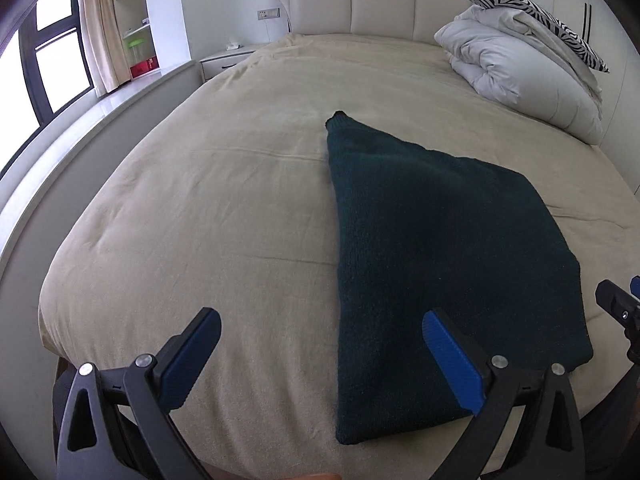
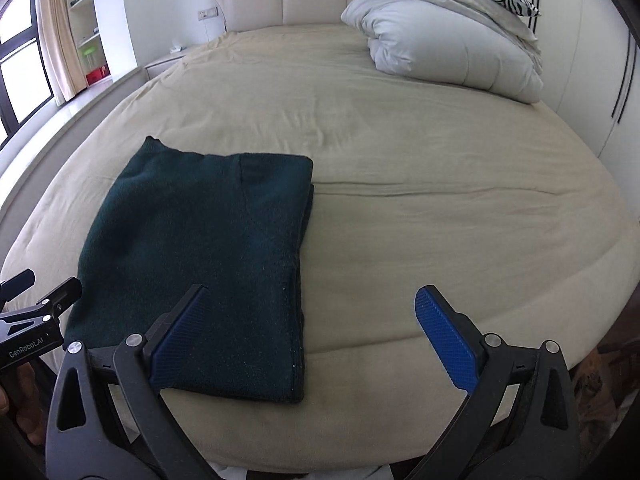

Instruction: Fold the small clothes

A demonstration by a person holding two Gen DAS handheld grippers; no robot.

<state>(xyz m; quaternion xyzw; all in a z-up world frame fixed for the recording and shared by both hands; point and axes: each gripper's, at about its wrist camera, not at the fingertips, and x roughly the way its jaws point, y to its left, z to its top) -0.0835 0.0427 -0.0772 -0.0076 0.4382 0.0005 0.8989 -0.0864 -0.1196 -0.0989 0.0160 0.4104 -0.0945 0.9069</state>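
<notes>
A dark green knit garment (image 1: 432, 248) lies folded flat on the beige bed (image 1: 224, 200), near its front edge. It also shows in the right wrist view (image 2: 200, 248), at the left. My left gripper (image 1: 320, 344) is open and empty, held above the garment's left edge. My right gripper (image 2: 308, 328) is open and empty, held above the garment's right edge. The right gripper's tip (image 1: 618, 308) shows at the right rim of the left wrist view. The left gripper (image 2: 32, 308) shows at the left rim of the right wrist view.
A folded white duvet (image 1: 528, 76) with a zebra-print pillow (image 1: 536, 12) on top lies at the bed's far right, also in the right wrist view (image 2: 448, 48). A padded headboard (image 1: 360, 4) stands behind. A nightstand (image 1: 224, 60), shelves and a window are at the left.
</notes>
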